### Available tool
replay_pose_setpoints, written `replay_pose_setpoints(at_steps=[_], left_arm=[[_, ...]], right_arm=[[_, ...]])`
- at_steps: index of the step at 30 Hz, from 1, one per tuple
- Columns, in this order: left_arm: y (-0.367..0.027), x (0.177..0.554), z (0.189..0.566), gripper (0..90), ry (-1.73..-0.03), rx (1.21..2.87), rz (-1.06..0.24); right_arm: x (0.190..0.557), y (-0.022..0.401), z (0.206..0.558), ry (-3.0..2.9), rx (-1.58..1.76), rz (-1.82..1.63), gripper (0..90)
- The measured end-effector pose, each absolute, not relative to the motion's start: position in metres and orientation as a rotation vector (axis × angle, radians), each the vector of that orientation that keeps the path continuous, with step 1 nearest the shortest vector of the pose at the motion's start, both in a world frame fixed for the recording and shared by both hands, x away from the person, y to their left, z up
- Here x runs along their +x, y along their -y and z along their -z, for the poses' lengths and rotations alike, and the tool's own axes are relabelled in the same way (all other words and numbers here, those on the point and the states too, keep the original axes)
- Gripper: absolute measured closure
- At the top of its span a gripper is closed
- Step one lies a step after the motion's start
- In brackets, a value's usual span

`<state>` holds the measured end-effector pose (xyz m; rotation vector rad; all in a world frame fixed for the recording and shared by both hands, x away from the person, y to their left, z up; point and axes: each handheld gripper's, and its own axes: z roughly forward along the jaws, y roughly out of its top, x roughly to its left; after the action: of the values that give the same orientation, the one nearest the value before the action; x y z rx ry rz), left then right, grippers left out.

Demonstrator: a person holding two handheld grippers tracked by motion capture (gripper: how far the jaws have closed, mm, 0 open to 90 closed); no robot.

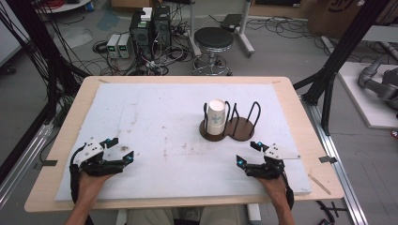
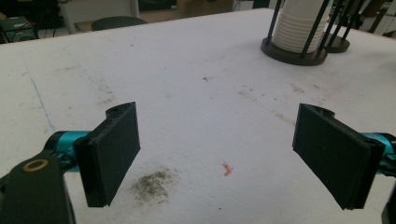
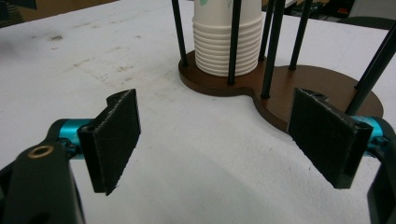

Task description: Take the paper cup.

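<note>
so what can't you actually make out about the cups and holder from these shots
- Cup count: the stack of paper cups is cut off by the top edge in both gripper views, and the rims are too small to count in the high view.
- The green print on the top cup: too small and blurred to read.
- The holder: its second bay is partly hidden by the right gripper in the right gripper view, with its rods cut off above.

Ribbed white paper cups (image 3: 228, 44) stand in a smooth dark wooden holder (image 3: 299, 86) (thin black metal rods) on the matt counter (image 1: 164, 117).
</note>
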<state>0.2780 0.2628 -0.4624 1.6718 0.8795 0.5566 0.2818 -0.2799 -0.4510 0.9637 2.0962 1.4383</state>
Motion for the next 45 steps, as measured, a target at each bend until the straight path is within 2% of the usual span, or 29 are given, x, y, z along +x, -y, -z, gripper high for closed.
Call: replay_pose_setpoints(at_steps=[29, 45], left_arm=[[-0.263, 0.279, 0.462, 14.8, -0.874, 1.674, -0.535], [-0.265, 0.279, 0.463, 14.8, -0.868, 1.668, -0.527]], right_arm=[[0.280, 0.279, 0.448, -2.164, 0.902, -1.420, 17.7], [0.290, 0.283, 0.396, -2.154, 0.821, -1.476, 17.7]])
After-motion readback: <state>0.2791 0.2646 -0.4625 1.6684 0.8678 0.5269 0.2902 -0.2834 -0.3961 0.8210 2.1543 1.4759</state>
